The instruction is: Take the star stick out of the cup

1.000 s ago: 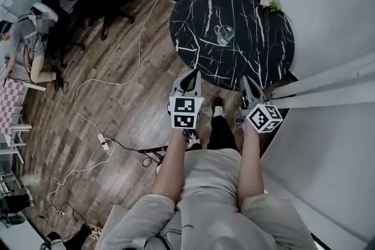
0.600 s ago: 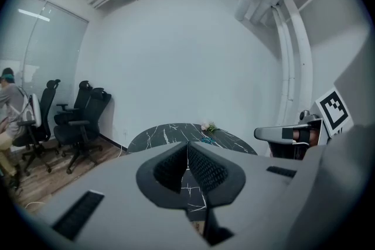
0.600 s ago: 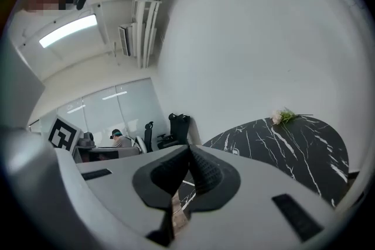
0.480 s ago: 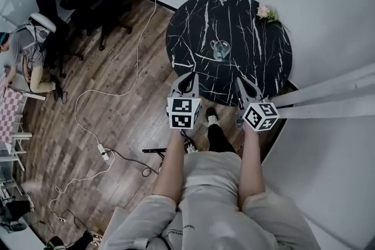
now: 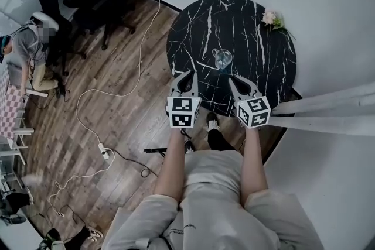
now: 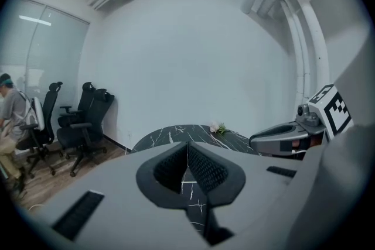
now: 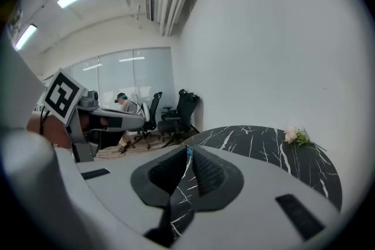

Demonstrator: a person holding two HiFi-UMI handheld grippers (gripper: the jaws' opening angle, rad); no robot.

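A clear glass cup (image 5: 222, 58) stands on the round black marble table (image 5: 258, 67), near its front middle. The star stick in it is too small to make out in the head view; a small blue tip shows in the slit between the right jaws in the right gripper view. My left gripper (image 5: 186, 75) hovers over the table's front left edge, short of the cup and left of it. It is shut with nothing held (image 6: 187, 146). My right gripper (image 5: 234, 80) is just in front of the cup, also shut and holding nothing (image 7: 189, 152).
A small pink flower sprig (image 5: 273, 19) lies at the table's far right edge. White walls close in behind and to the right. Black office chairs (image 5: 94, 3), a seated person (image 5: 29, 50) and white cables (image 5: 99, 102) on the wood floor are to the left.
Both grippers have come closer to the cup. The right gripper has swung left, toward the spot just in front of the cup. Both have stayed shut.
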